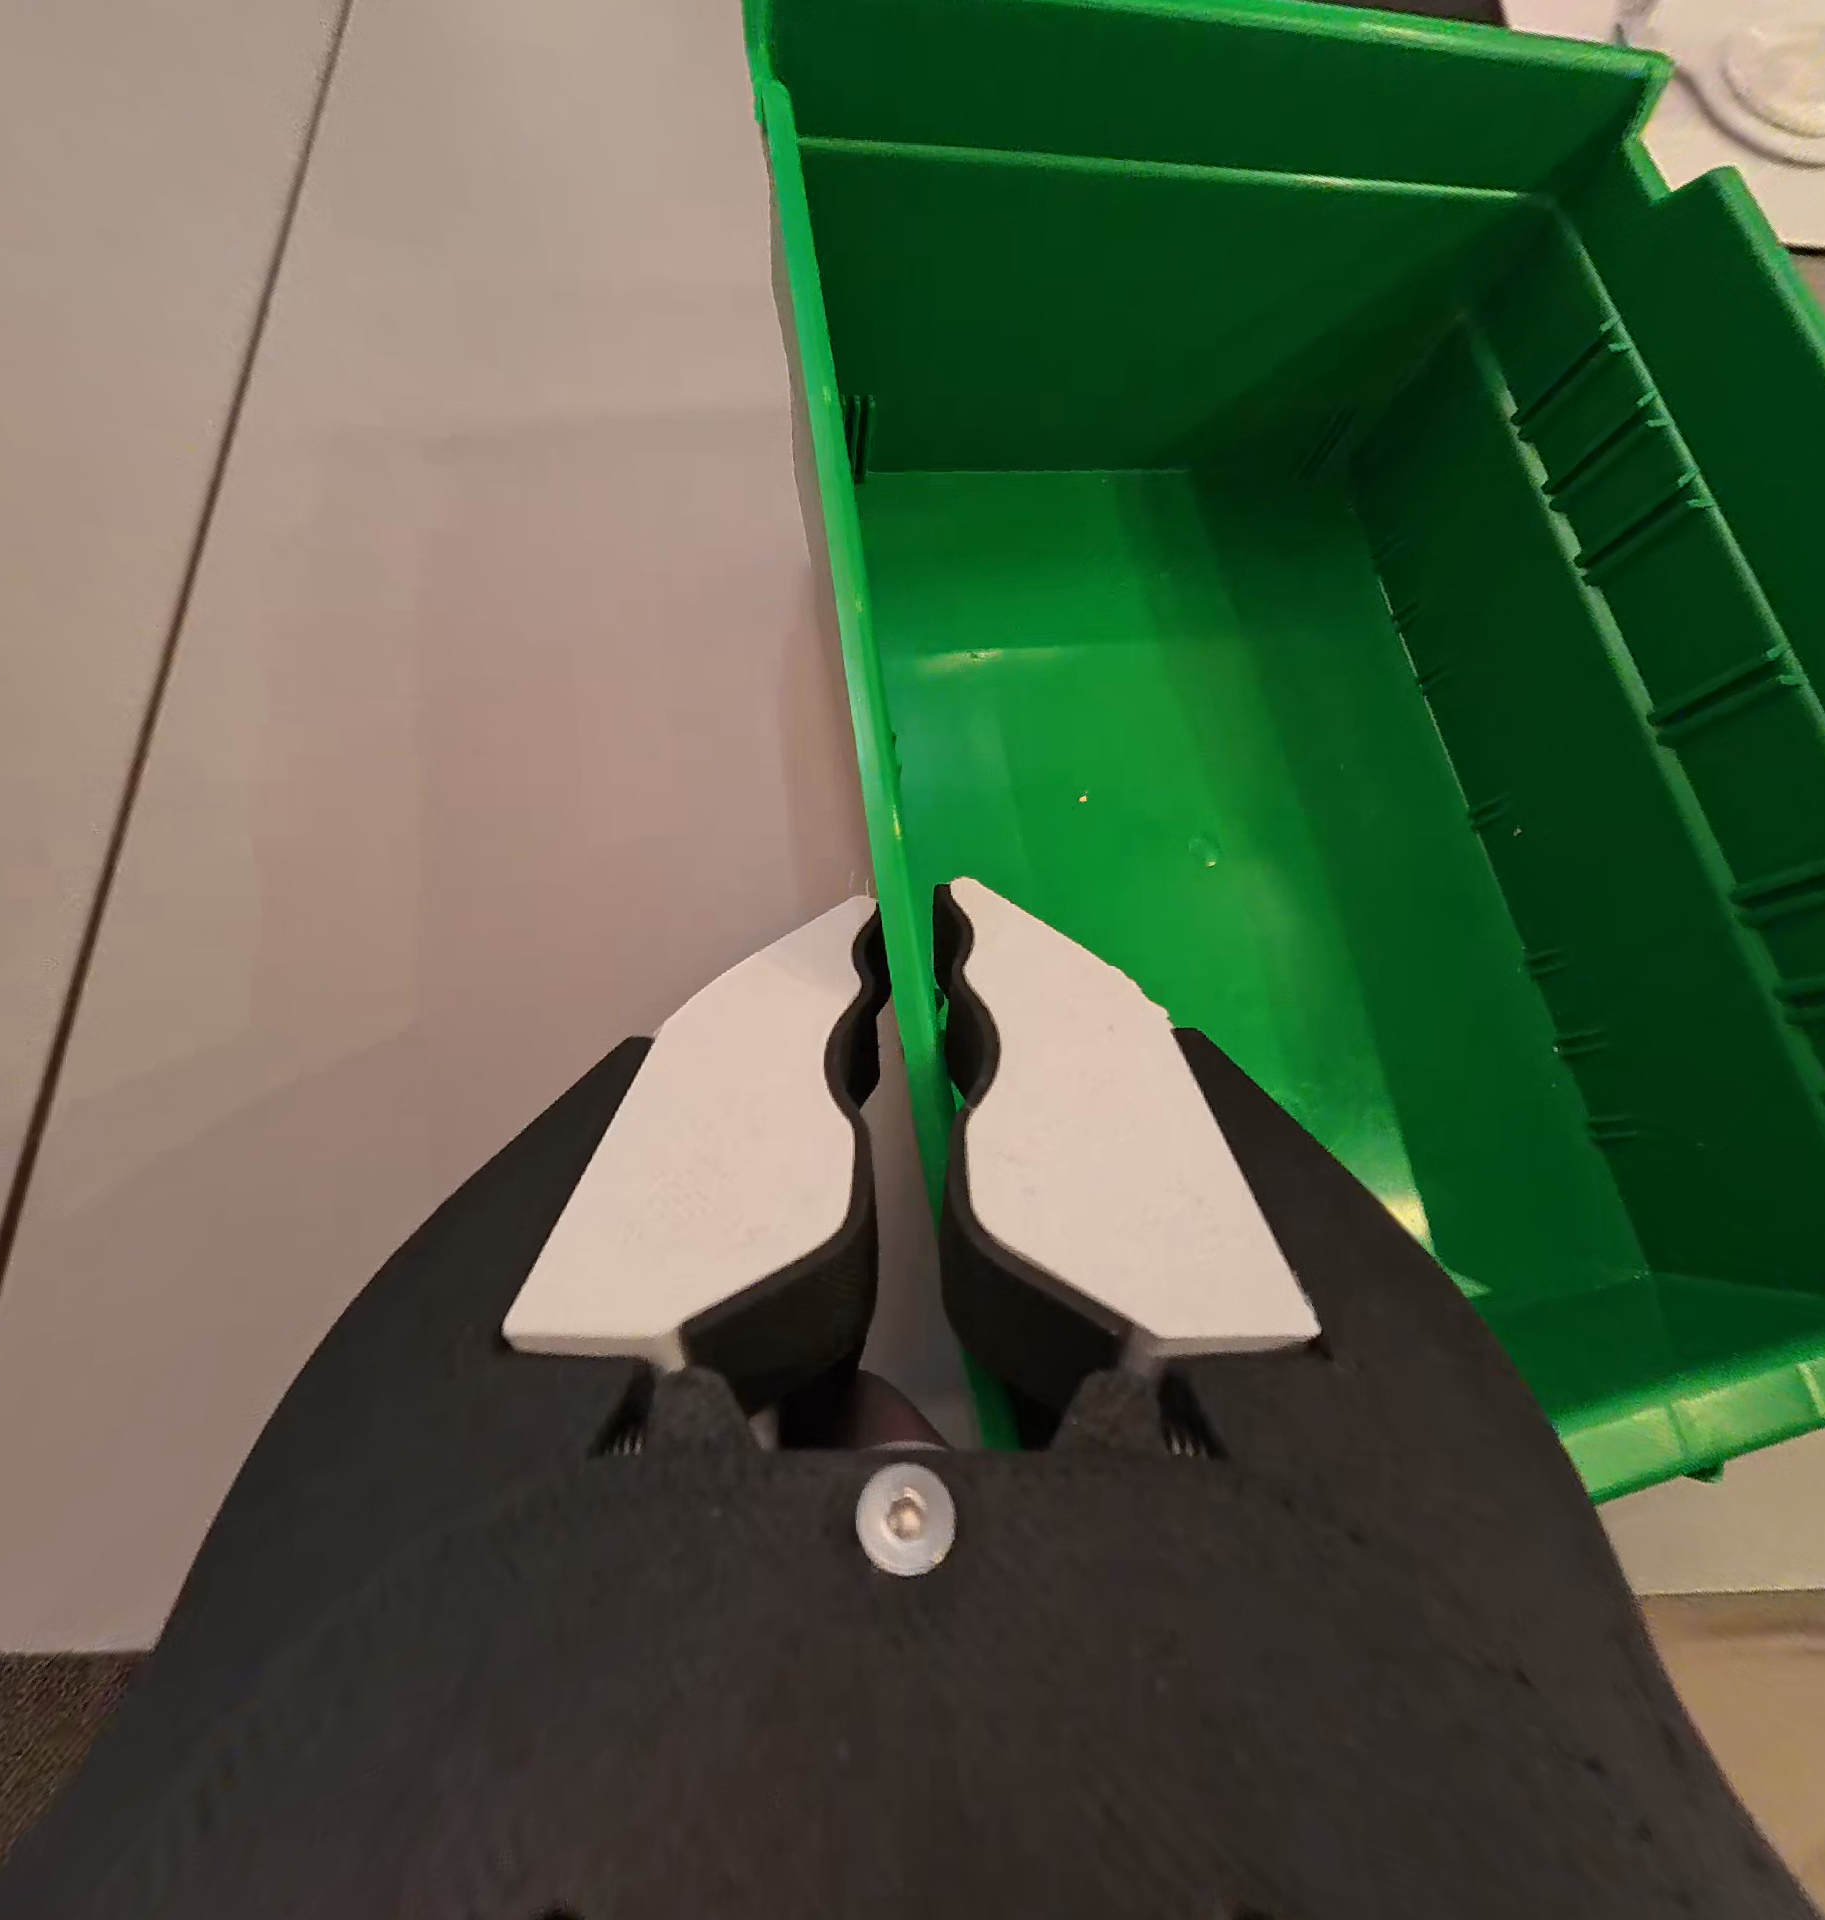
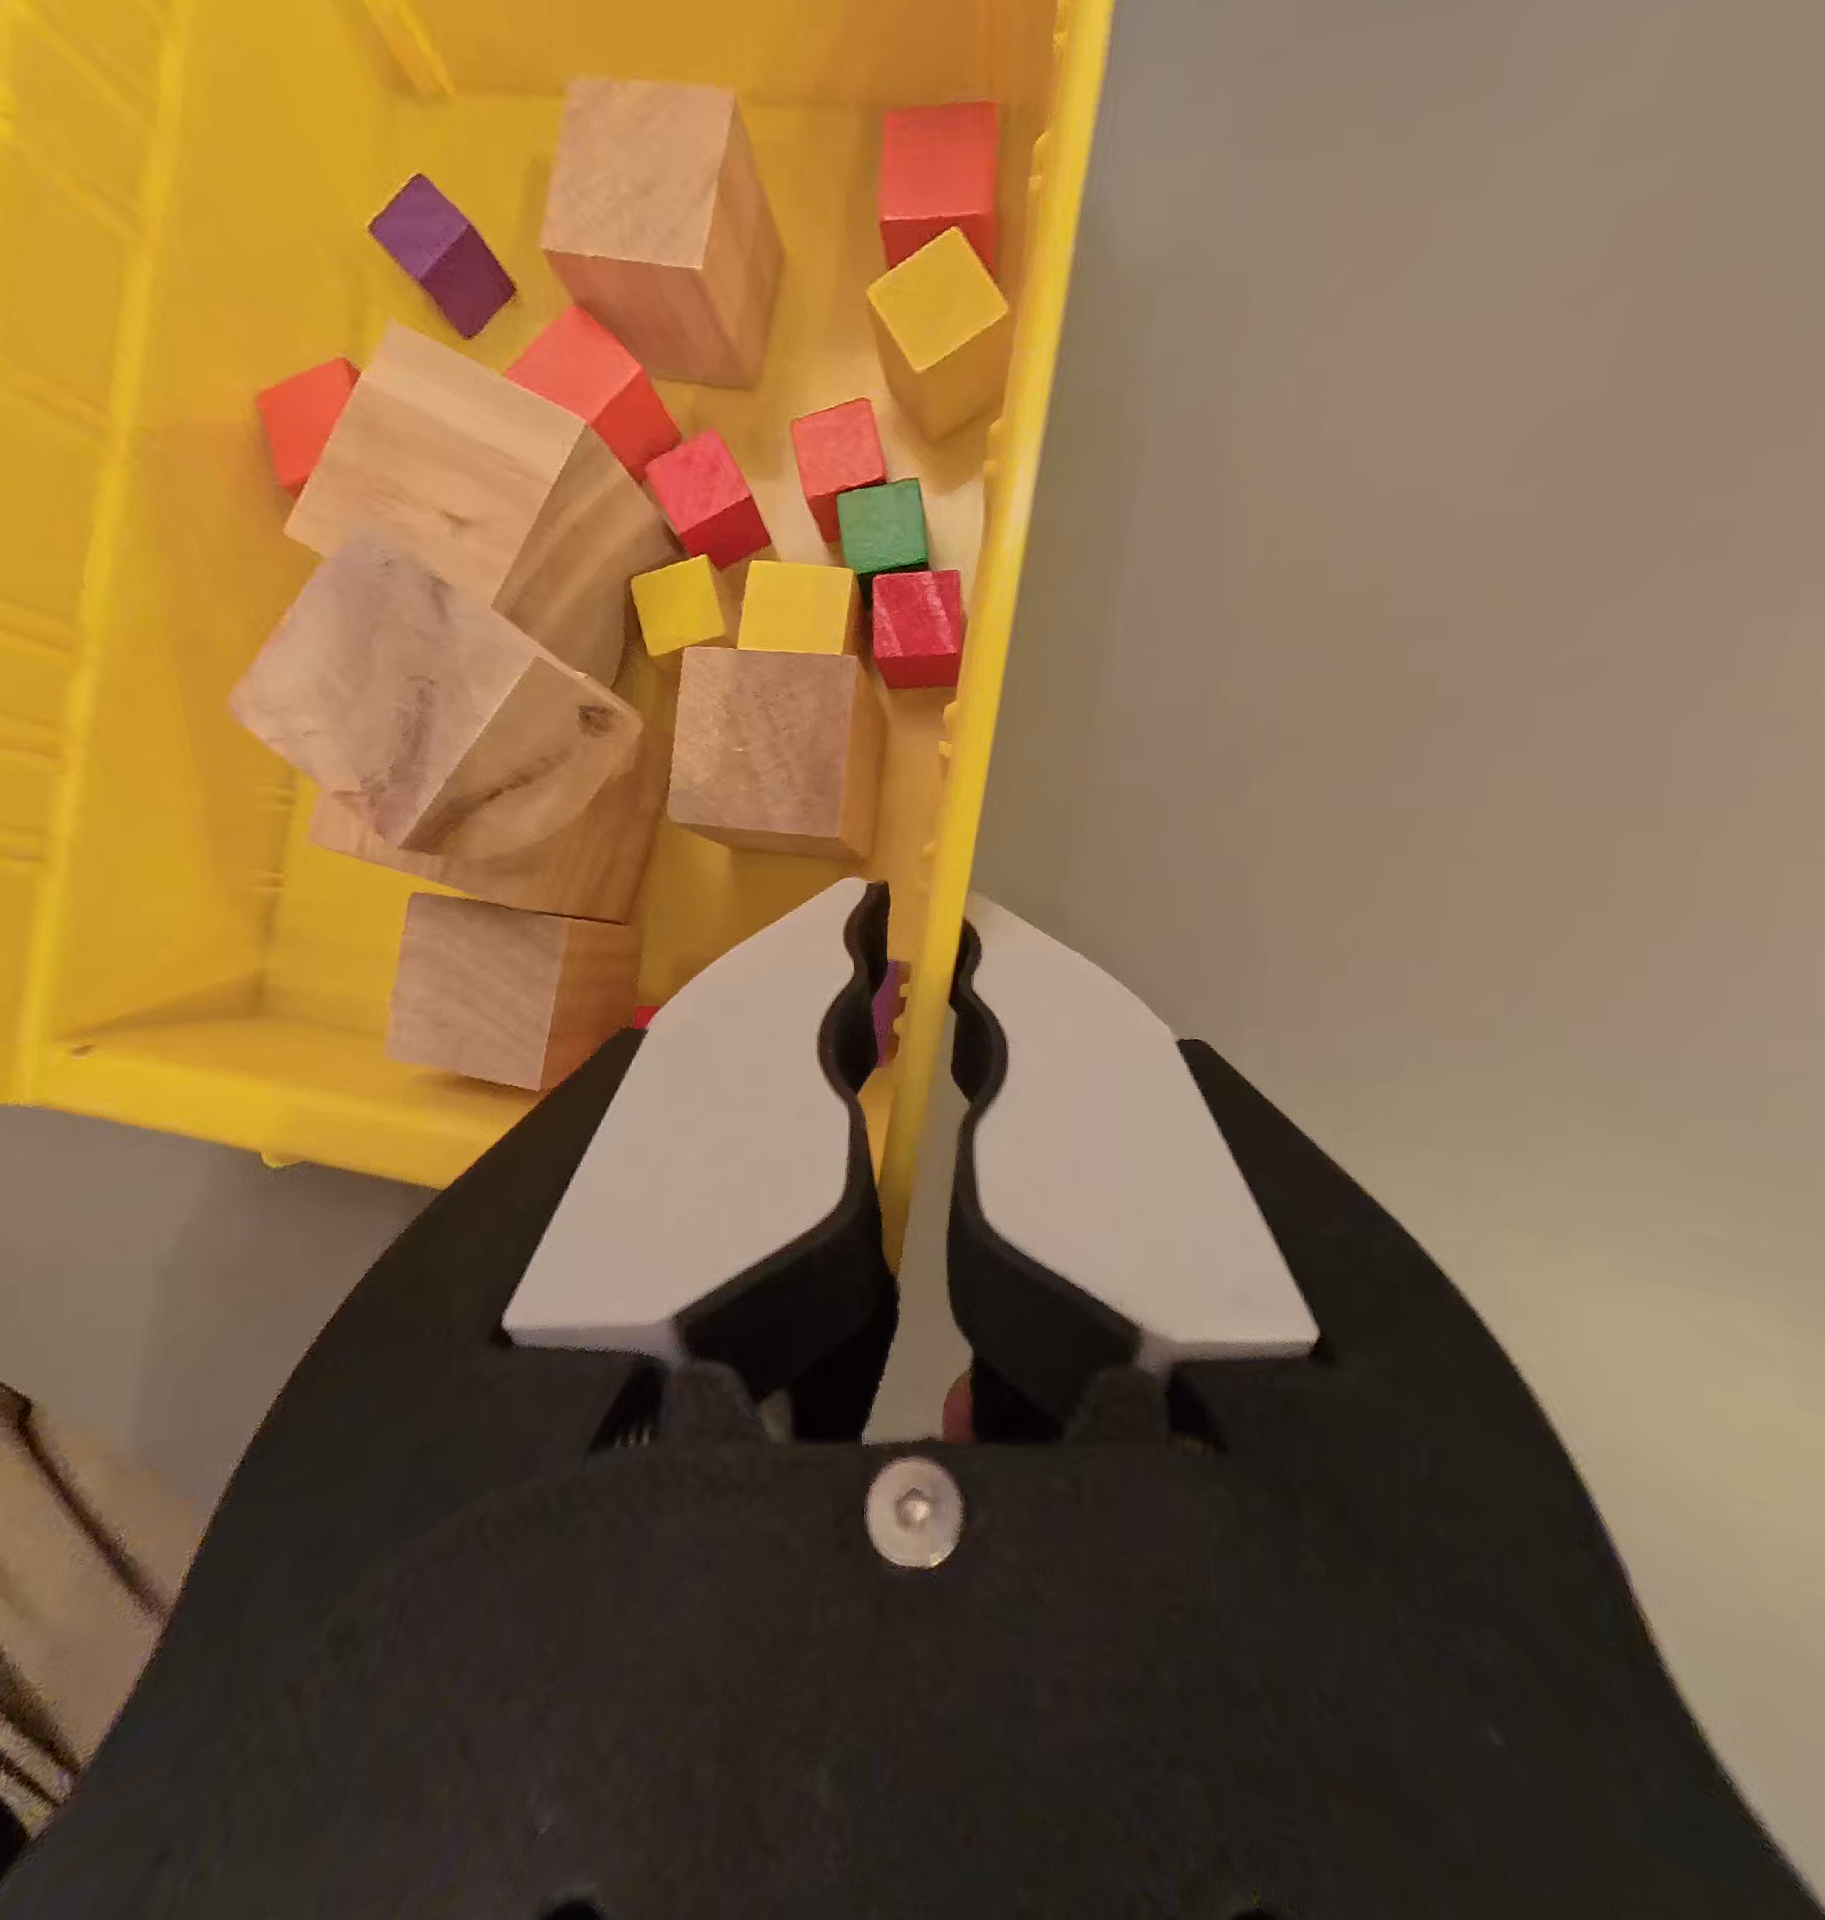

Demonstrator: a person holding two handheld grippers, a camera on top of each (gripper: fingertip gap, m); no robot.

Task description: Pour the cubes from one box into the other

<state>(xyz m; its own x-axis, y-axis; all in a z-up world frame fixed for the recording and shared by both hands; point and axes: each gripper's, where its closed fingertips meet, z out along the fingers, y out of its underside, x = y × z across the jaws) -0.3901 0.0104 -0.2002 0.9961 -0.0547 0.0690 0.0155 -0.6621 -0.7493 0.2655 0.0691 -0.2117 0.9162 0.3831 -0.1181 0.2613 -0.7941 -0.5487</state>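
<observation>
In the left wrist view, my left gripper (image 1: pixel 913 899) is shut on the left side wall of a green box (image 1: pixel 1251 790), one finger outside and one inside. The green box has nothing in it. In the right wrist view, my right gripper (image 2: pixel 923 899) is shut on the right side wall of a yellow box (image 2: pixel 139 520). The yellow box holds several cubes: large plain wooden ones (image 2: pixel 773 748) and small coloured ones, red (image 2: pixel 916 627), yellow (image 2: pixel 934 312), green (image 2: pixel 882 525) and purple (image 2: pixel 440 255). A small purple cube is partly hidden behind my left finger.
Both boxes are over a pale grey table (image 1: pixel 420 623) with a seam line running along it (image 1: pixel 212 499). Clear plastic things on a white sheet lie at the far right (image 1: pixel 1781 94). The table's near edge and a brownish floor show at lower left (image 2: pixel 35 1558).
</observation>
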